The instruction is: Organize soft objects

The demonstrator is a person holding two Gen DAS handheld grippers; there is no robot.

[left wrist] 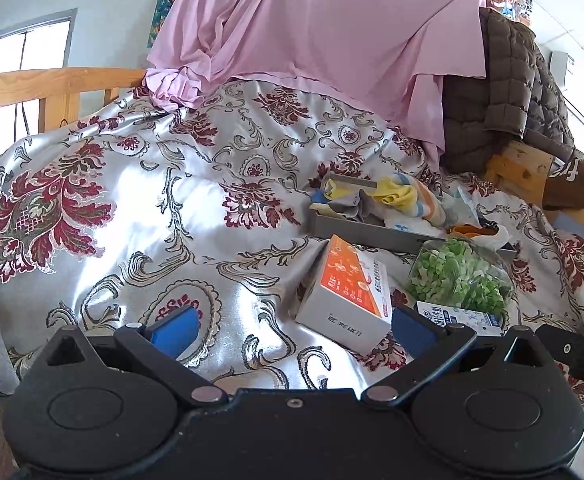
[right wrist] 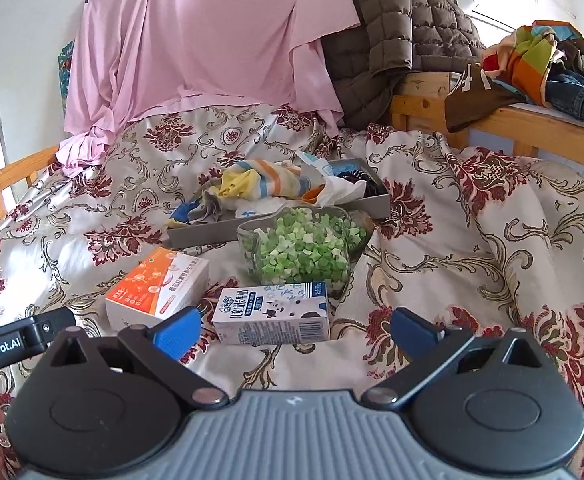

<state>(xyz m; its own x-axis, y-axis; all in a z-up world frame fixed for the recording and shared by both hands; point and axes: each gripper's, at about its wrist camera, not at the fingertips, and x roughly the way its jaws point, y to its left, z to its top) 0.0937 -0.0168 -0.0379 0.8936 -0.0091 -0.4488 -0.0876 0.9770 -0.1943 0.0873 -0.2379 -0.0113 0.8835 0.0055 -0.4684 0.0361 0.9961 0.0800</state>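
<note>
A grey tray lies on the floral bedspread, heaped with soft items: a yellow and striped cloth, socks and white fabric. In front of it stand a clear bag of green pieces, an orange and white box and a milk carton. My left gripper is open, low over the bedspread, its right finger beside the orange box. My right gripper is open just before the milk carton, holding nothing.
A pink sheet drapes the back, with a brown quilted jacket beside it. A wooden bed rail at right carries jeans and colourful clothes. A wooden headboard stands at left. The other gripper's body shows at lower left.
</note>
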